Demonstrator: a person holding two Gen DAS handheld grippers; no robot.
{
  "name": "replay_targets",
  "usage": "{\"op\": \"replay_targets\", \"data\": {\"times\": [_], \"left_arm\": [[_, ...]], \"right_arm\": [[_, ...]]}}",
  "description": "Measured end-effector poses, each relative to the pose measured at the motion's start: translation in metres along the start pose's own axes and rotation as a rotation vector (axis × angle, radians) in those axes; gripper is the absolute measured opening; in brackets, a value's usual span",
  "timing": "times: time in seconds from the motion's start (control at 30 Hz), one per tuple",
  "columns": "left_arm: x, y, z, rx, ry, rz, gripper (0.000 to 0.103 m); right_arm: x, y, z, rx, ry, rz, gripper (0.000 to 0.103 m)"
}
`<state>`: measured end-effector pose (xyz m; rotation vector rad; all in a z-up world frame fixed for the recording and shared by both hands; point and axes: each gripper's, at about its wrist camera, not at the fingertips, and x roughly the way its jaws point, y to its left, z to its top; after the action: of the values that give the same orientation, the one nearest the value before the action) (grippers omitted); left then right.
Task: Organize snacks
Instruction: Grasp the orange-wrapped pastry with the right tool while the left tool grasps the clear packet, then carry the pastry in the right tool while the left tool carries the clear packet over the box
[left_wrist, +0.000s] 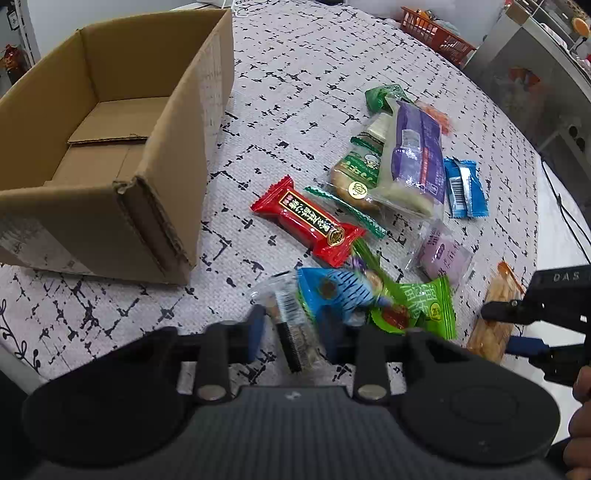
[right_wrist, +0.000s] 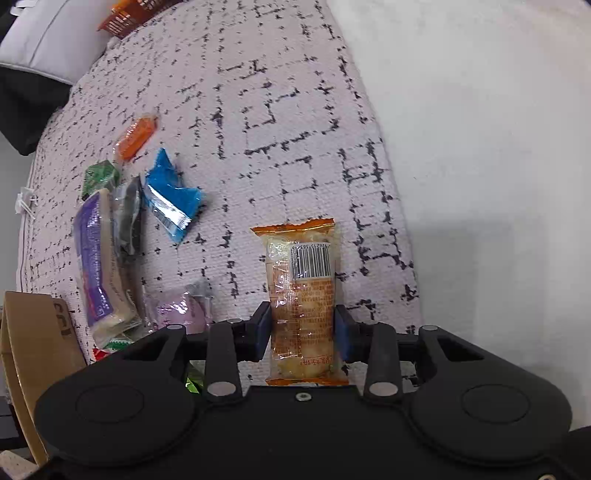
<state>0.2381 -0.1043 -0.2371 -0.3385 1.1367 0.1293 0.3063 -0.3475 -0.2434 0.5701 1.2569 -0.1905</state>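
My left gripper (left_wrist: 293, 332) points down at the near end of the snack pile, its blue pads pressed on a clear-wrapped dark snack (left_wrist: 291, 317) with a barcode. Beside it lie a blue-and-green packet (left_wrist: 343, 291), a green packet (left_wrist: 417, 306) and a red packet (left_wrist: 308, 221). An open cardboard box (left_wrist: 207, 129) stands at the left with nothing visible inside. My right gripper (right_wrist: 303, 332) is shut on an orange-ended packet of pale biscuits (right_wrist: 301, 280) lying lengthwise on the tablecloth. The left wrist view shows that gripper (left_wrist: 511, 328) at the right edge.
Farther back lie a purple bread packet (left_wrist: 417, 158), a green cookie packet (left_wrist: 356, 173), blue packets (left_wrist: 465, 188) and a lilac packet (left_wrist: 443, 254). An orange basket (left_wrist: 432, 33) sits at the table's far edge. The round table's edge (right_wrist: 399, 221) runs close on the right. A hand (left_wrist: 583, 384) shows at the right.
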Motion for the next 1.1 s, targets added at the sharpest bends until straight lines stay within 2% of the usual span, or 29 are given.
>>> {"op": "replay_targets", "data": {"times": [0.03,0.1,0.37,0.67,1.1], "left_arm": [[-0.001,0.001,0.0,-0.002,0.003,-0.005,0.017],[-0.004,0.004,0.001,-0.01,0.005,-0.023,0.016],[-0.034,0.005,0.002,-0.004,-0.047,-0.068,0.016],[-0.077,0.018,0.006,-0.003,-0.121,-0.091,0.016],[-0.131,0.051,0.014,-0.067,-0.227,-0.123,0.016]], "right_arm": [[-0.001,0.0,0.0,0.0,-0.006,0.009,0.035],[-0.005,0.001,-0.001,-0.003,-0.022,0.022,0.035],[-0.025,0.011,-0.01,-0.05,-0.071,0.069,0.035],[-0.051,0.035,-0.021,-0.162,-0.138,0.118,0.034],[-0.087,0.076,-0.057,-0.27,-0.176,0.174,0.035]]}}
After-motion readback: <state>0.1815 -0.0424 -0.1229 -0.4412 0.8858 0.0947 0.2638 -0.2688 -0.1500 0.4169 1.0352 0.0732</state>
